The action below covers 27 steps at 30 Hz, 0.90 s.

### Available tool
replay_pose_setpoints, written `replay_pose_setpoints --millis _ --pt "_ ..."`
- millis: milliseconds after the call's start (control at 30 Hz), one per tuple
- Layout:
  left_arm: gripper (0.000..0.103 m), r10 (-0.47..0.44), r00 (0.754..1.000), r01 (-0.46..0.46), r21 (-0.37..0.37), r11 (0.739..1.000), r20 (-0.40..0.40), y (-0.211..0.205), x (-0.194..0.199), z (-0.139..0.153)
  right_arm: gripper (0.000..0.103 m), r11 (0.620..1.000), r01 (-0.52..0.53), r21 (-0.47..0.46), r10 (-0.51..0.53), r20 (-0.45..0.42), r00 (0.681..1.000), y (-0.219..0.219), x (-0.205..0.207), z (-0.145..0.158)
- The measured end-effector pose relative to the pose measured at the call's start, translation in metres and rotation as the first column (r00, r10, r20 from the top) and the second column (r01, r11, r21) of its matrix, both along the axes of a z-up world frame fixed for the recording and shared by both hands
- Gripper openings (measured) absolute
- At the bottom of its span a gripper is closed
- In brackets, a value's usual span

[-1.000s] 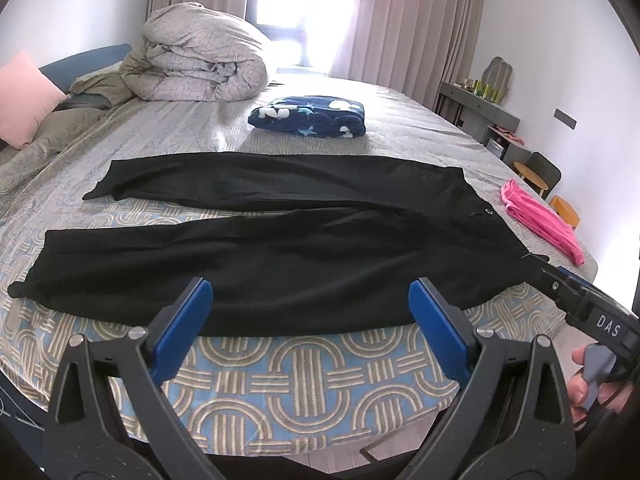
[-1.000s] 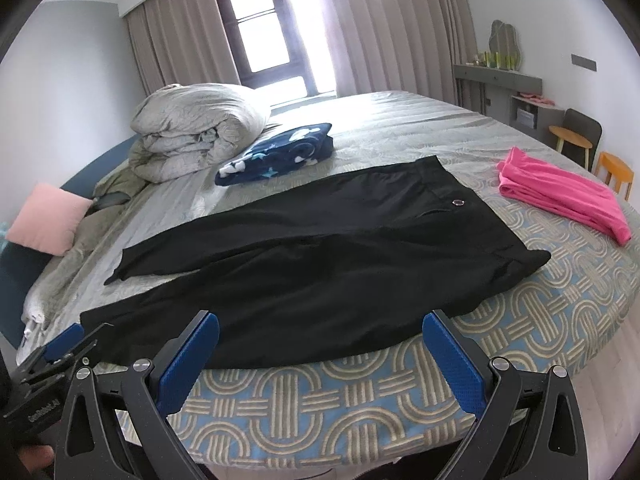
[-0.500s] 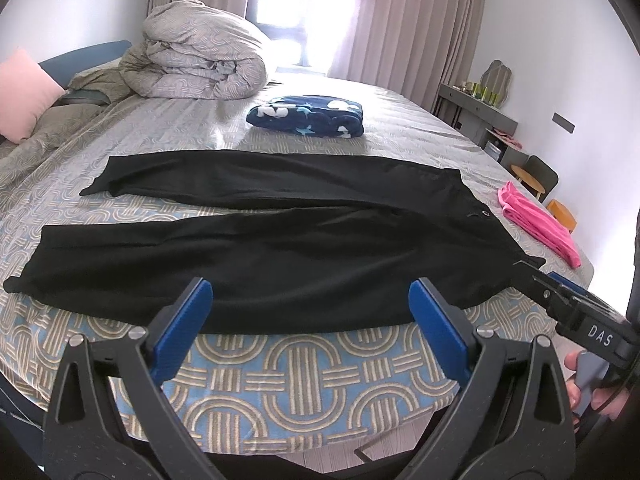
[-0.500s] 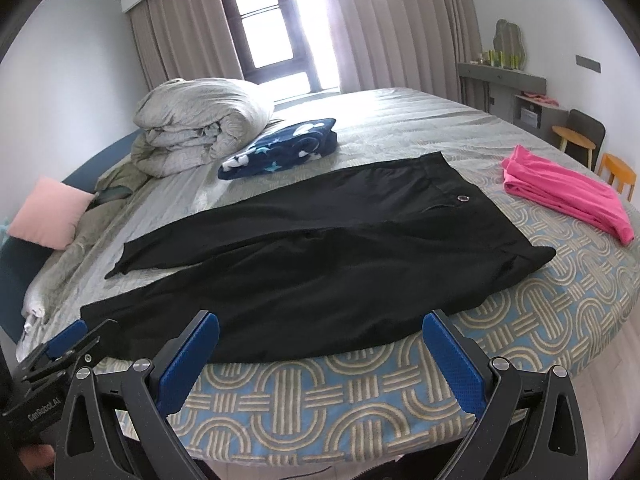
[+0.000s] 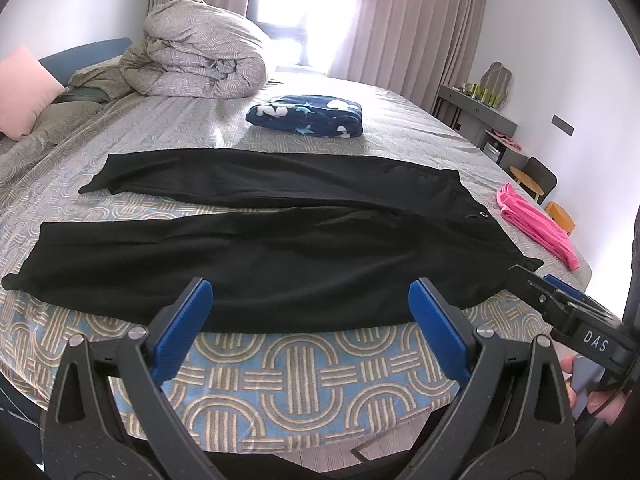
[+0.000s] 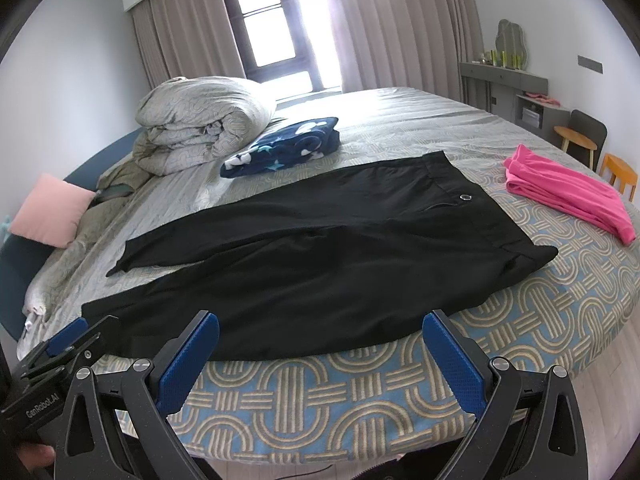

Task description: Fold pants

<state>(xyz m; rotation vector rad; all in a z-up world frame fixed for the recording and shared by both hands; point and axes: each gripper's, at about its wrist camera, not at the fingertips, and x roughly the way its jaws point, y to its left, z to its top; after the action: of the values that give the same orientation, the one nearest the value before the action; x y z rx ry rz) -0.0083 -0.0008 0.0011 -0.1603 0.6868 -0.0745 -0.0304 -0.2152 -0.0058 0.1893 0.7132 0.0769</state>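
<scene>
Black pants [image 5: 280, 248] lie spread flat on the bed, legs to the left, waistband with a metal button to the right; they also show in the right wrist view [image 6: 340, 248]. My left gripper [image 5: 310, 312] is open and empty, over the bed's near edge just short of the near leg. My right gripper [image 6: 320, 344] is open and empty, at the near edge below the pants. The right gripper also shows in the left wrist view [image 5: 536, 284], close to the waistband's near corner. The left gripper also shows in the right wrist view [image 6: 76, 334], by the near leg's hem.
The bed [image 5: 304, 368] has a patterned cover. A folded pink garment [image 6: 568, 196] lies at its right edge. A navy folded blanket [image 5: 308, 116] and a rolled duvet [image 5: 200, 52] lie behind the pants. A pink pillow [image 6: 52, 216] is far left. Chairs [image 6: 588, 140] stand right.
Both grippers have moved a little closer to the bed and the pants. The jaws have stayed open. The pants have not moved.
</scene>
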Motion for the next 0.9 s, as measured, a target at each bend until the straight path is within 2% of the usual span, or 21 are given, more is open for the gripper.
replay_pose_setpoints --millis 900 --pt "0.099 -0.006 1.000 0.006 -0.003 1.000 -0.016 -0.0030 0.0013 -0.0047 0.103 1.000 -0.010 0.012 0.010 -0.005 1.000 0.0044 -0.0004 -0.0039"
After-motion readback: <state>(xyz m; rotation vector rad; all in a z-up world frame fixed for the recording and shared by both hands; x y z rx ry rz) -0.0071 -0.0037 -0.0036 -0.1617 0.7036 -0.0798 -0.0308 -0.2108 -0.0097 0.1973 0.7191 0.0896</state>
